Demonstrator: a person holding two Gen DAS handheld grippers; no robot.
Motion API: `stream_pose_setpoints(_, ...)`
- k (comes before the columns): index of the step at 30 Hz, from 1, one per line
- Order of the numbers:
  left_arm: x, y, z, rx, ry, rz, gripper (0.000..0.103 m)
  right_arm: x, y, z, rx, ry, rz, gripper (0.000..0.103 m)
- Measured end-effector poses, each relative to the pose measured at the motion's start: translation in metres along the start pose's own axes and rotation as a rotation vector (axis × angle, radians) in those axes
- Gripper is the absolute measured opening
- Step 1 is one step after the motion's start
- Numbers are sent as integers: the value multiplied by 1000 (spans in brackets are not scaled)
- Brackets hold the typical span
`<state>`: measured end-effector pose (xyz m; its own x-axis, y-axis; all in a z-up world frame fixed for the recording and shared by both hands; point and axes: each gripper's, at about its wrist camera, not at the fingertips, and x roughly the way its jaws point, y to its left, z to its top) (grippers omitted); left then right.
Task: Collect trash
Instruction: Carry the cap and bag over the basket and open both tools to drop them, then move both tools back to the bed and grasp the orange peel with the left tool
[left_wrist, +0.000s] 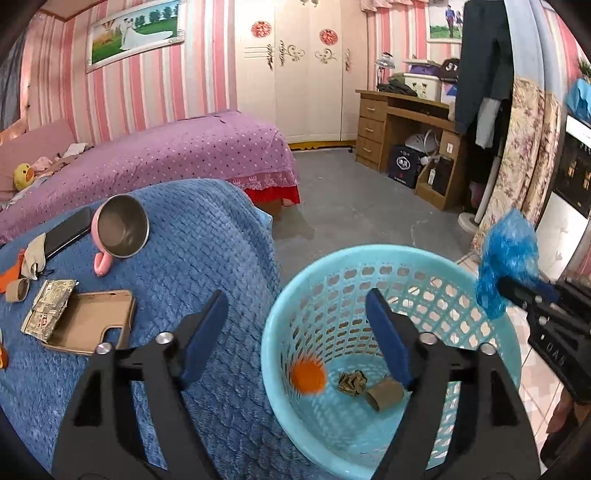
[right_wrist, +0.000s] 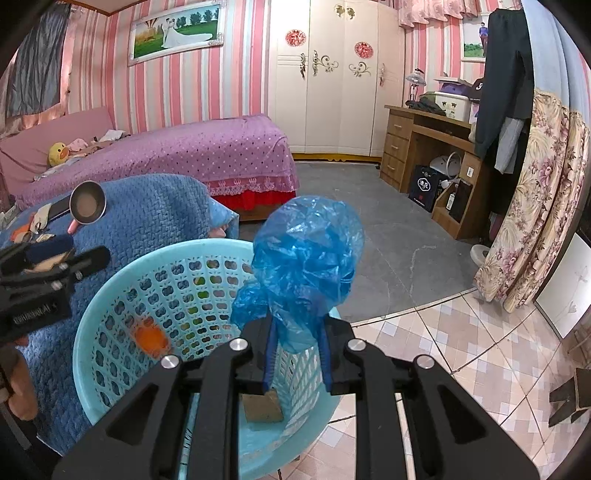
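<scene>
— Left wrist view first: what do we have?

— Our left gripper (left_wrist: 299, 332) hangs with its jaws wide apart and nothing between them, above the edge of the blue blanket (left_wrist: 207, 251) and the rim of the turquoise basket (left_wrist: 388, 254). In the basket we see an orange scrap (left_wrist: 307, 376) (blurred), a crumpled wrapper (left_wrist: 352, 383) and a cardboard tube (left_wrist: 384, 396).

— And our right side?

— The right gripper (right_wrist: 295, 354) is clamped on a crumpled blue plastic bag (right_wrist: 306, 258), held above the basket (right_wrist: 147, 254) near its rim. From the left camera the same bag (left_wrist: 508, 254) shows at the basket's far right edge.

— What lies on the blanket?

— A pink mug (left_wrist: 122, 232) on its side, a phone (left_wrist: 68, 230), a foil packet (left_wrist: 50, 308) overlapping a brown phone case (left_wrist: 92, 321), and another cardboard tube (left_wrist: 16, 290).
</scene>
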<state>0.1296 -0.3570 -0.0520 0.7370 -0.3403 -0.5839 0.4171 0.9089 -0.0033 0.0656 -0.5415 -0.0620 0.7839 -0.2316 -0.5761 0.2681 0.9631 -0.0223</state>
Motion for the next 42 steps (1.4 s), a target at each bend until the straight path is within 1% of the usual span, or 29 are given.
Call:
stream_pose_setpoints(2,-1,7,2,-10,-6,9,83,0,1,-1,-3,1,-1,19)
stream_pose_setpoints(5,-6,19,5,-25,-27,51,91,-1,2,-1,-3,-1,-2,19)
stream_pose_setpoints(6,-8,23,5,-30,-33,61,92,-1,1,-1,-2,-2,-1,19)
stream_pose_setpoints(12,-20,50,7,-56,-55,113,96,3,6,0,1,-7,8,20)
stream_pose_setpoints(16,-27,64,6,-83,-59,130,96,5,14,2,-10,-16,14,20)
stream_pose_setpoints(21,-34,71,5,-81,-69,144,97,7,18,6,-8,-22,8,22)
stream_pose_setpoints(22,-36,72,5,-83,-73,145,97,8,17,7,-1,-25,3,25)
stream_pose_setpoints(23,-39,73,5,-84,-76,145,97,8,17,7,3,-25,1,32)
stream_pose_setpoints(24,-40,74,5,-84,-79,144,97,9,17,7,8,-27,-2,45)
stream_pose_setpoints(25,-42,75,5,-83,-81,145,97,9,17,6,13,-31,-4,55)
stream_pose_setpoints(28,-47,77,4,-85,-88,148,97,9,18,5,19,-42,-18,67)
stream_pose_setpoints(30,-50,80,3,-88,-89,151,97,8,18,4,23,-48,-20,79)
stream_pose_setpoints(31,-51,81,3,-90,-89,151,97,7,19,3,31,-54,-21,87)
stream_pose_setpoints(34,-53,84,1,-91,-91,155,97,3,23,3,30,-67,-28,94)
stream_pose_setpoints(39,-61,97,-3,-102,-92,165,97,-3,33,4,21,-74,-37,96)
stream_pose_setpoints(42,-67,110,-6,-119,-93,175,97,-7,40,4,28,-79,-27,96)
